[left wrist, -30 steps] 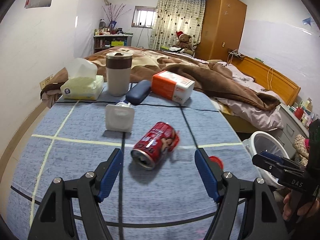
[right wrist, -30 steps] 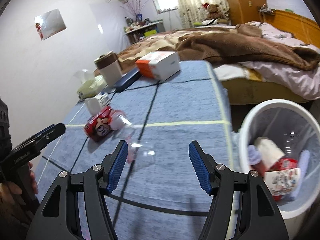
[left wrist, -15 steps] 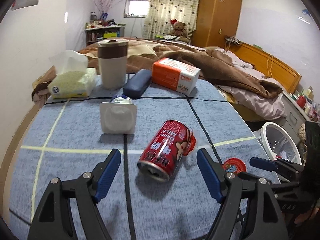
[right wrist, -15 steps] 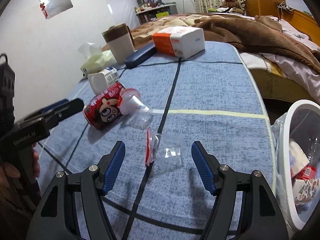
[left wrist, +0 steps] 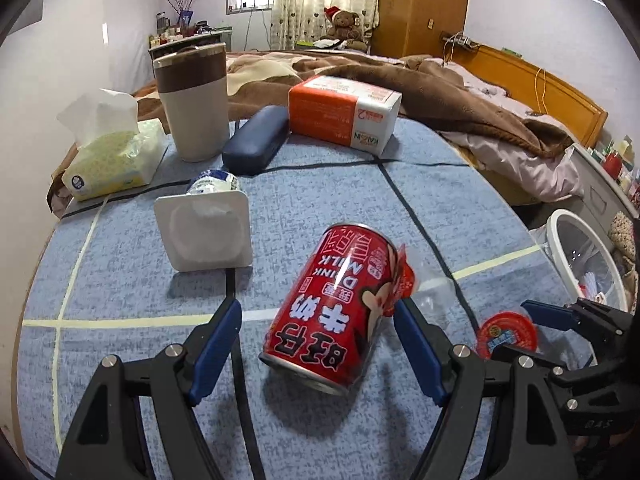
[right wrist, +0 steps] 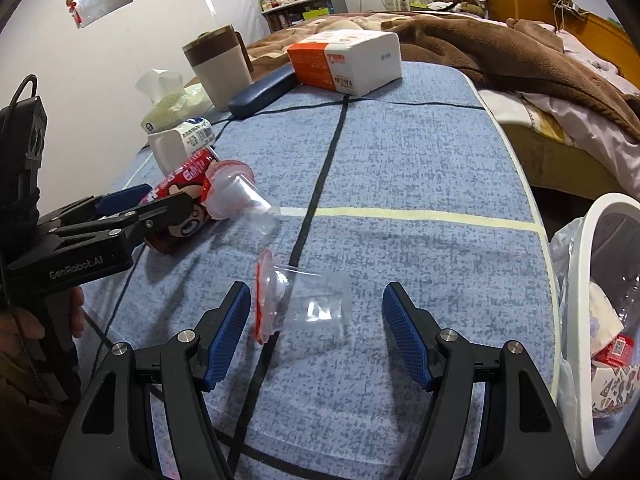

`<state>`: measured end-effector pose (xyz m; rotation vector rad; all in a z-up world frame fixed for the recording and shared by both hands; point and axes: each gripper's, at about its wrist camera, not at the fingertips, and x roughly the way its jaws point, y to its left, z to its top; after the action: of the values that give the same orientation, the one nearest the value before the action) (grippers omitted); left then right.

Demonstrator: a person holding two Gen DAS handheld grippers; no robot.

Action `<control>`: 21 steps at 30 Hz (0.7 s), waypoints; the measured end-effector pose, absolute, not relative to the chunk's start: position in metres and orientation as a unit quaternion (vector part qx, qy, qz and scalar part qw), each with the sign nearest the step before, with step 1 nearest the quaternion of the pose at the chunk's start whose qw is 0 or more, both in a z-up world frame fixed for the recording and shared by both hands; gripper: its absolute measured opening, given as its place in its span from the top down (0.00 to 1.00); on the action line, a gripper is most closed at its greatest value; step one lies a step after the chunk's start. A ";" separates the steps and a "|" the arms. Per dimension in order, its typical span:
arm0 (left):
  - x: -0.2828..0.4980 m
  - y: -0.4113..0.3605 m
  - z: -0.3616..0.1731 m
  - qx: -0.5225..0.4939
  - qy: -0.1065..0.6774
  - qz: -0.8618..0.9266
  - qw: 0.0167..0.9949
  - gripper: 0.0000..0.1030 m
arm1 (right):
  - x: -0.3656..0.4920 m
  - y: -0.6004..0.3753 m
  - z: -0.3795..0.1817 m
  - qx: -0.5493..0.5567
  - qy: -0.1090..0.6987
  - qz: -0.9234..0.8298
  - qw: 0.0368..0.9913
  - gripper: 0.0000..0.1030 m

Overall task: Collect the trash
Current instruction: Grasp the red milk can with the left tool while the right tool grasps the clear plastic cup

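Beside the table, the white bin (right wrist: 588, 240) holds crumpled wrappers (right wrist: 610, 350).

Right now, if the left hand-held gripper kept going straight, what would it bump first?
Most likely the red milk can, lying on its side between the open fingers of the left hand-held gripper; depth is hard to judge.

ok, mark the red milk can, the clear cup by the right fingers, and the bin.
red milk can (left wrist: 336, 312), left wrist view, middle of its printed side.
clear cup (right wrist: 316, 308), right wrist view, its transparent wall.
bin (right wrist: 584, 248), right wrist view, its white rim.
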<state>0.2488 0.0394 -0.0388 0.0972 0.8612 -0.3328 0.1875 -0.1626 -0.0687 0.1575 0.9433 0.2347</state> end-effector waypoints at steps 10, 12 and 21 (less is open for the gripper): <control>0.258 0.045 -0.044 0.024 0.422 -0.158 0.892 0.23 | 0.191 -0.164 -0.070 0.072 0.458 0.108 0.880 0.32; 0.261 0.045 -0.046 0.022 0.428 -0.157 0.890 0.23 | 0.191 -0.165 -0.070 0.074 0.458 0.109 0.879 0.32; 0.264 0.046 -0.051 0.017 0.440 -0.148 0.885 0.45 | 0.188 -0.167 -0.069 0.078 0.454 0.108 0.881 0.33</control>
<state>0.2637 0.0458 -0.0512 0.0362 0.9156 -0.3083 0.1883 -0.1675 -0.0692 0.1617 0.9460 0.2254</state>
